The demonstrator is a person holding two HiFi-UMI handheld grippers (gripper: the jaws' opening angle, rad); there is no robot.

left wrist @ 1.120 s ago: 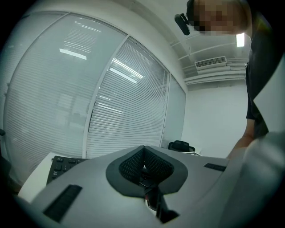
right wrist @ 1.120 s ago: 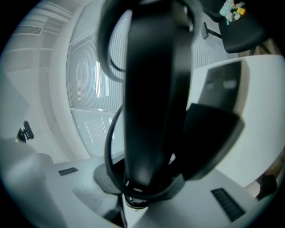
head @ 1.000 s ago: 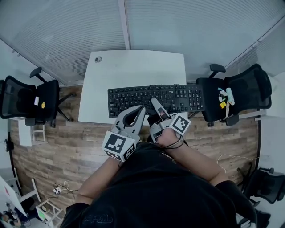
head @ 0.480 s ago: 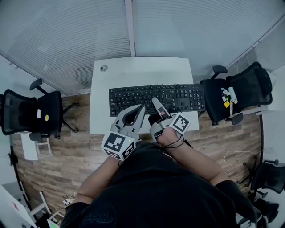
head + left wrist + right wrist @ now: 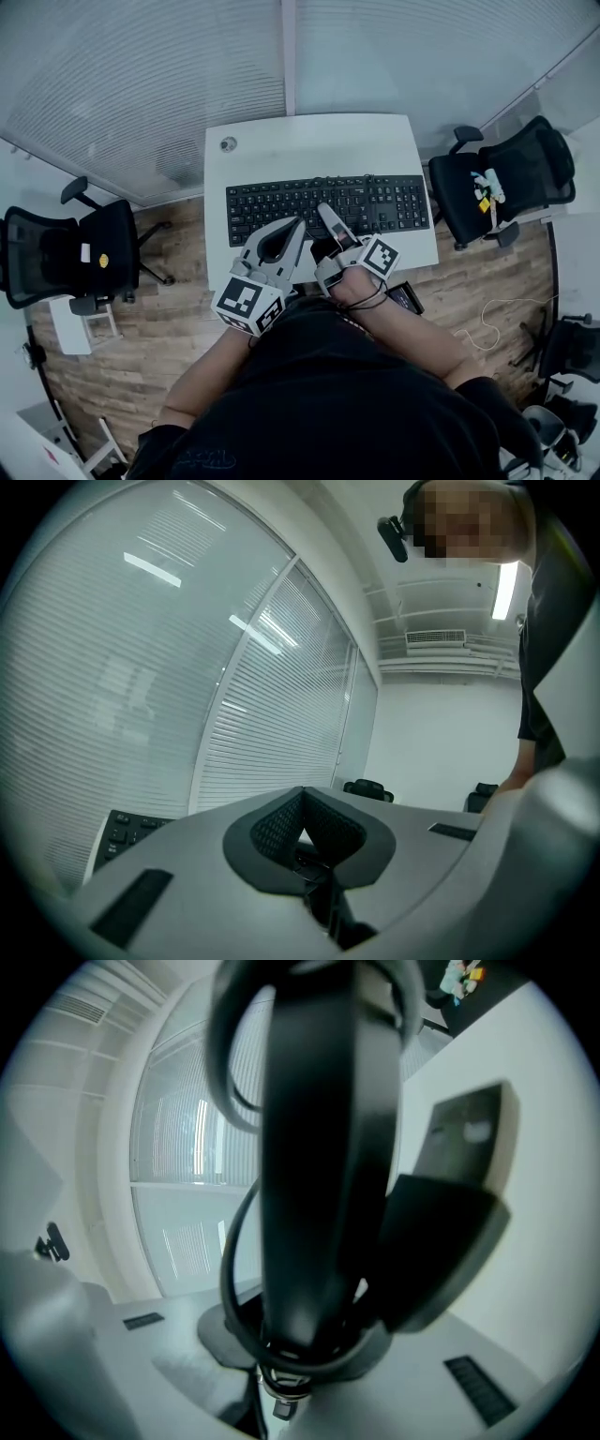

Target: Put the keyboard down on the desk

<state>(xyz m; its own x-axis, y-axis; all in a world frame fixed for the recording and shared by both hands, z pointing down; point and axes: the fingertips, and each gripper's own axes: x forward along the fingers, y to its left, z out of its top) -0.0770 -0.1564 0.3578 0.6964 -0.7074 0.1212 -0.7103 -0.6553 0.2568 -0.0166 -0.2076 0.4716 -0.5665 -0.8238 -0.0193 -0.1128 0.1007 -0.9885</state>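
nearly there, by the look of it. nearest, keeping the left tongs [image 5: 298,230] pressed together on nothing, just beside the right ones. gripping the near edge of the keyboard [image 5: 281,199] with the right tongs [image 5: 328,217], clamped on its dark rim. holding it level and crosswise, wholly over the white table [image 5: 309,150], toward the front edge; cannot tell whether already touching the top or hanging just above it. done, then: brought into place over the table. left to do, as a judgement: lower until flat, loosen the right tongs, draw both back. against a second ago: then jutted past the table's right edge toward the chair [image 5: 511,178]; now lies inside the outline, with a strip of bare top showing at either end. same grip and same pose of both tongs as before.
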